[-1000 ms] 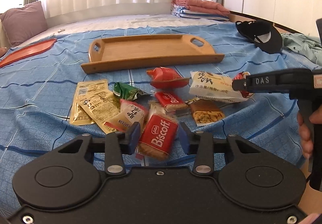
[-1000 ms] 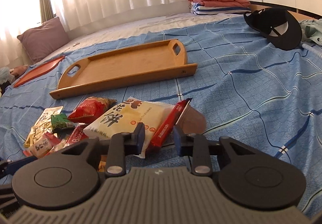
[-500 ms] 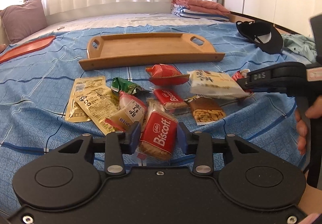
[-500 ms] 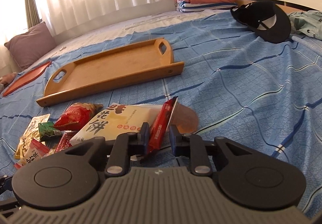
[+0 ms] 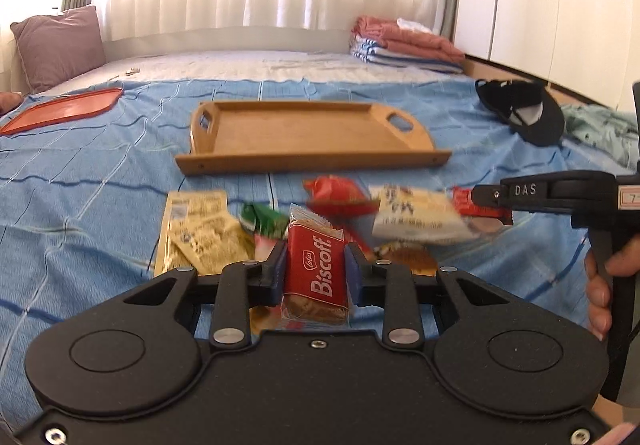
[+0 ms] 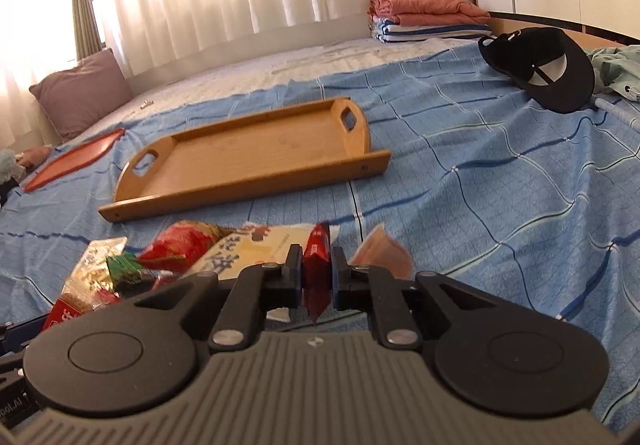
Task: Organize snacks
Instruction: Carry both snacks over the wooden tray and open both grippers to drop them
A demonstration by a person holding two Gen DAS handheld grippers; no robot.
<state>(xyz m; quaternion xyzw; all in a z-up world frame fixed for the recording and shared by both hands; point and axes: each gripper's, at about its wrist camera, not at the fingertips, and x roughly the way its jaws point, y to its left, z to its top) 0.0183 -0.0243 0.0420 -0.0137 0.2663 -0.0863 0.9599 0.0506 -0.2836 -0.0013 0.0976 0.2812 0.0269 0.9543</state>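
Red Biscoff packet [image 5: 316,271] sits between our left gripper [image 5: 316,269] pads, jaws closing on it; our right gripper [image 6: 316,277] is clamped on a slim red snack stick [image 6: 317,265]. We judge both pickups made above the snack pile [image 5: 412,217]. Next, we carry them forward to the empty wooden tray [image 5: 312,161] without dropping either.

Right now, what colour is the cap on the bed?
Black cap, white patch inside; the right wrist view shows it best.

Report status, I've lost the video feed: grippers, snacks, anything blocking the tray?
Left gripper closing on Biscoff pack. Right gripper shut on red wrapper. Wooden tray holds nothing. Path unobstructed.
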